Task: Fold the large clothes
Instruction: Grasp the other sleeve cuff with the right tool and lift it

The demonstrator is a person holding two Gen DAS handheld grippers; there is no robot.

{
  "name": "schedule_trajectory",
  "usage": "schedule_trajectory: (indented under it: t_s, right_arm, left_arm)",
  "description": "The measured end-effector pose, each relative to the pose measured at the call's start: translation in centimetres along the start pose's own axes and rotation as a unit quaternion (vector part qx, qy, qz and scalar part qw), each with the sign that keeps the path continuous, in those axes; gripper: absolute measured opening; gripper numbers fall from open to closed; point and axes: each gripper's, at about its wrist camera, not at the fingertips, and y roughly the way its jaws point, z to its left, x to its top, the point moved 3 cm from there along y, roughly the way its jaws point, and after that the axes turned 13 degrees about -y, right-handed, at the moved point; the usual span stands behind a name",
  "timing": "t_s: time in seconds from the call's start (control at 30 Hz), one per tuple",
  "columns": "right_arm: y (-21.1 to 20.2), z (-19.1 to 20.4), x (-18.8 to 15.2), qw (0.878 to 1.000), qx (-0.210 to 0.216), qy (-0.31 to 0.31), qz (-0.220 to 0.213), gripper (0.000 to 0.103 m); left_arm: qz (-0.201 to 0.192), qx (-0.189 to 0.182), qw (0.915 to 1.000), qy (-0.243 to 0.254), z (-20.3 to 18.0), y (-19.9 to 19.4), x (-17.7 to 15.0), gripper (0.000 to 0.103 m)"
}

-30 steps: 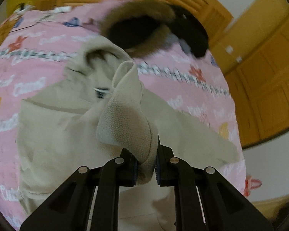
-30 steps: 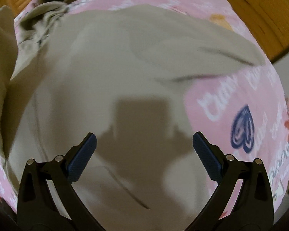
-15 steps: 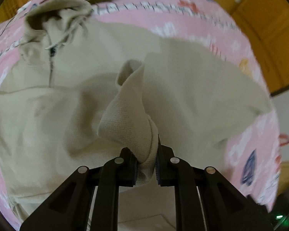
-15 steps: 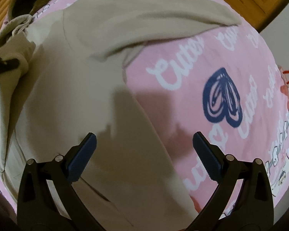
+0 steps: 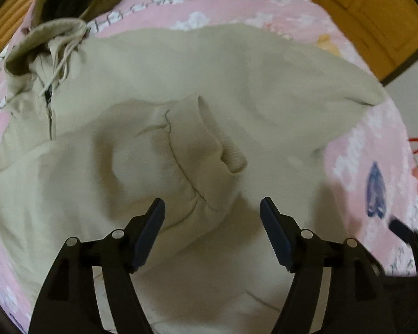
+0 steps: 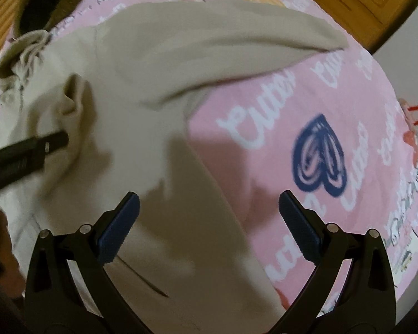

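Beige hoodie (image 5: 142, 64) sleeve cuff (image 5: 206, 139) lies released below both grippers' parted, empty jaws.

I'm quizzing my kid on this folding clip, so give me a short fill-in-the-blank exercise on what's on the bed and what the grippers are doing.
1. The beige hoodie lies on a ____ bedsheet.
2. The left gripper has just been opening; the sleeve cuff lies ____ of its jaws.
3. The right gripper is ____ and holds nothing.
4. The bedsheet shows a dark blue ____.

Missing words: pink; free; open; heart
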Motion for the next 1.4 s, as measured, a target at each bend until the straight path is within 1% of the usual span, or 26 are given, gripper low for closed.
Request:
schedule_trajectory:
  t_s: [0.07,0.13,0.23,0.3,0.33,0.37,0.4,0.47,0.53,0.57,0.63,0.67,0.7,0.73,0.77,0.8,0.87,0.93,0.97,1.0,1.1,1.2,1.27,1.3,1.33,1.4]
  right_arm:
    - [-0.4,1.0,1.7,1.0,0.02,-0.006,-0.017,0.097]
    - [-0.7,2.3,3.6,0.998,0.045,-0.014,-0.035,0.097]
    - [-1.1,4.7,6.7,0.994,0.075,-0.042,-0.061,0.097]
    - [-0.8,7.1,9.0,0.991,0.086,-0.071,-0.071,0.097]
    - [-0.5,8.0,9.8,0.99,0.089,-0.082,-0.071,0.095]
    - [-0.2,8.8,10.5,0.989,0.093,-0.09,-0.07,0.09]
    - [0.2,10.1,11.2,0.987,0.1,-0.101,-0.068,0.087]
    - [1.3,12.2,12.1,0.986,0.089,-0.125,-0.062,0.082]
    - [2.5,13.7,12.4,0.984,0.078,-0.149,-0.052,0.076]
    - [3.2,14.2,12.5,0.983,0.076,-0.158,-0.046,0.072]
    - [4.2,14.8,12.4,0.983,0.074,-0.166,-0.035,0.068]
    - [4.8,14.9,12.3,0.983,0.073,-0.168,-0.028,0.063]
    - [5.5,15.0,12.3,0.983,0.077,-0.167,-0.017,0.056]
    - [5.9,14.9,12.2,0.983,0.09,-0.161,-0.01,0.051]
    - [6.2,14.8,12.1,0.983,0.104,-0.153,-0.006,0.045]
    - [6.3,14.7,11.8,0.984,0.104,-0.146,-0.006,0.04]
    - [6.5,14.5,11.4,0.984,0.115,-0.137,0.0,0.036]
    - [6.4,14.1,10.9,0.984,0.13,-0.124,0.003,0.027]
    - [5.9,13.7,10.6,0.985,0.129,-0.119,-0.002,0.017]
    - [5.4,13.6,10.5,0.985,0.129,-0.117,-0.006,0.01]
    - [3.5,13.1,10.1,0.983,0.143,-0.112,-0.019,0.006]
    - [2.1,12.4,9.7,0.981,0.157,-0.107,-0.025,0.005]
    - [1.2,11.8,9.7,0.983,0.15,-0.1,-0.034,0.005]
    - [0.5,11.1,9.6,0.985,0.143,-0.091,-0.043,0.003]
    - [0.0,10.2,9.5,0.987,0.135,-0.078,-0.049,0.003]
    - [-0.2,8.6,9.4,0.987,0.146,-0.049,-0.046,0.002]
  left_arm:
    - [-0.011,-0.018,0.9997,-0.008,0.8,-2.1,-0.1,0.074]
    - [-0.032,-0.018,0.9989,-0.028,2.7,-4.6,-0.4,0.08]
    - [-0.048,-0.012,0.9951,-0.086,7.5,-7.3,-0.6,0.082]
    - [-0.05,0.004,0.9903,-0.129,11.6,-8.2,-0.9,0.083]
    - [-0.051,0.013,0.9882,-0.144,13.1,-8.4,-0.8,0.083]
    - [-0.05,0.03,0.9839,-0.169,15.6,-8.7,-1.2,0.083]
    - [-0.048,0.036,0.9812,-0.183,17.1,-8.9,-1.5,0.083]
    - [-0.038,0.046,0.9722,-0.227,21.1,-9.1,-2.6,0.083]
    - [-0.031,0.054,0.9646,-0.256,24.0,-9.2,-3.8,0.083]
    - [-0.026,0.06,0.9608,-0.269,25.4,-9.2,-4.6,0.083]
    - [-0.017,0.066,0.9565,-0.284,27.0,-9.2,-6.1,0.083]
    - [-0.01,0.069,0.9547,-0.289,27.6,-9.1,-6.8,0.083]
    - [-0.005,0.072,0.9538,-0.292,28.0,-9.0,-7.3,0.083]
    - [0.0,0.075,0.9535,-0.292,28.2,-8.9,-8.0,0.083]
    - [0.005,0.076,0.9539,-0.29,28.3,-8.7,-8.3,0.083]
    - [0.009,0.078,0.9544,-0.288,28.3,-8.5,-8.6,0.083]
    - [0.018,0.078,0.9563,-0.281,27.8,-8.1,-9.3,0.083]
    - [0.026,0.08,0.9577,-0.275,27.3,-7.8,-9.8,0.083]
    - [0.029,0.079,0.9582,-0.273,27.0,-7.6,-9.9,0.083]
    - [0.032,0.079,0.959,-0.271,26.7,-7.5,-10.1,0.083]
    - [0.033,0.075,0.9607,-0.265,25.9,-7.5,-9.9,0.083]
    - [0.031,0.076,0.9631,-0.256,25.5,-7.5,-9.4,0.083]
    - [0.028,0.075,0.964,-0.254,25.5,-7.7,-8.9,0.083]
    - [0.027,0.075,0.9642,-0.253,25.4,-7.8,-8.6,0.083]
    - [0.025,0.075,0.9644,-0.252,25.5,-8.0,-8.5,0.083]
    - [0.022,0.074,0.9649,-0.251,25.5,-8.4,-8.1,0.083]
